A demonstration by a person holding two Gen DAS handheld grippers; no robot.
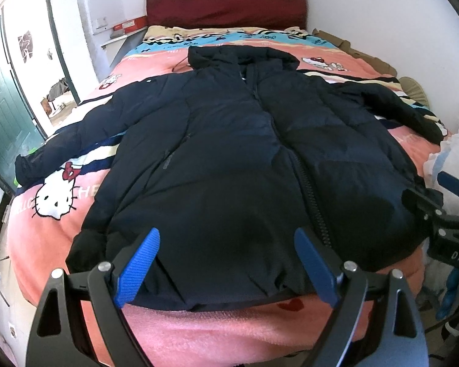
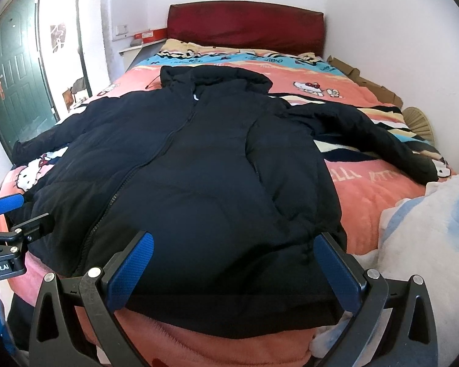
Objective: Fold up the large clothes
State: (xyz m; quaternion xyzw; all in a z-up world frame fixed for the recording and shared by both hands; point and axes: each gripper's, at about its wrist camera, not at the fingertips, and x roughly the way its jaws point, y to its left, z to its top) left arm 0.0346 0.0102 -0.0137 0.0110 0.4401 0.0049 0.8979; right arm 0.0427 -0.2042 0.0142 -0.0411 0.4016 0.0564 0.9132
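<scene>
A dark navy hooded puffer jacket (image 1: 235,140) lies flat, front up and zipped, on a pink cartoon-print blanket; it also shows in the right wrist view (image 2: 180,177). Its sleeves spread to both sides and the hood points to the headboard. My left gripper (image 1: 226,241) is open, hovering over the hem left of the zipper. My right gripper (image 2: 234,246) is open over the hem's right part. Each gripper shows at the edge of the other's view: the right one (image 1: 443,202), the left one (image 2: 6,211).
The bed's pink blanket (image 1: 199,330) hangs over the near edge. A dark red headboard (image 1: 226,6) stands at the far end. A white and pale blue fluffy cloth (image 2: 428,238) lies at the bed's right. A green door (image 1: 0,116) is on the left.
</scene>
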